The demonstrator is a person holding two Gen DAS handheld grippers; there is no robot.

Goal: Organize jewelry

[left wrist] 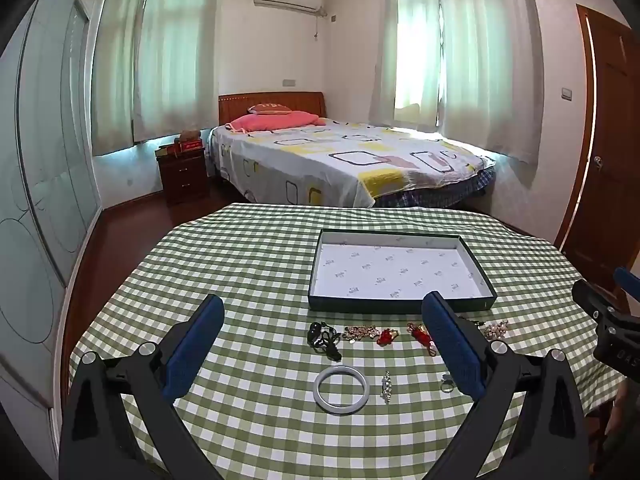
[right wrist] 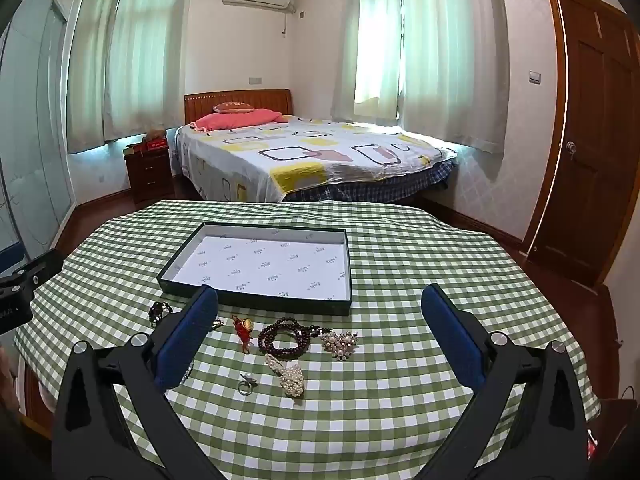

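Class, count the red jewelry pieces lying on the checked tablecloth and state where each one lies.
2. One red tasselled charm lies directly before the shallow dark box; the other red knotted charm lies just right of it, beside the left claw's blue pad. More may be hidden behind that pad.

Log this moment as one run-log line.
stage: start | left gripper: open, empty | right gripper: open, empty | shallow dark-rimmed white-lined box: empty | jewelry: on green checked tablecloth

checked cloth (left wrist: 256, 264) covers the table; the box (left wrist: 400, 305) looks like matt card, paper-lined; the white bangle (left wrist: 341, 389) is smooth and glossy.
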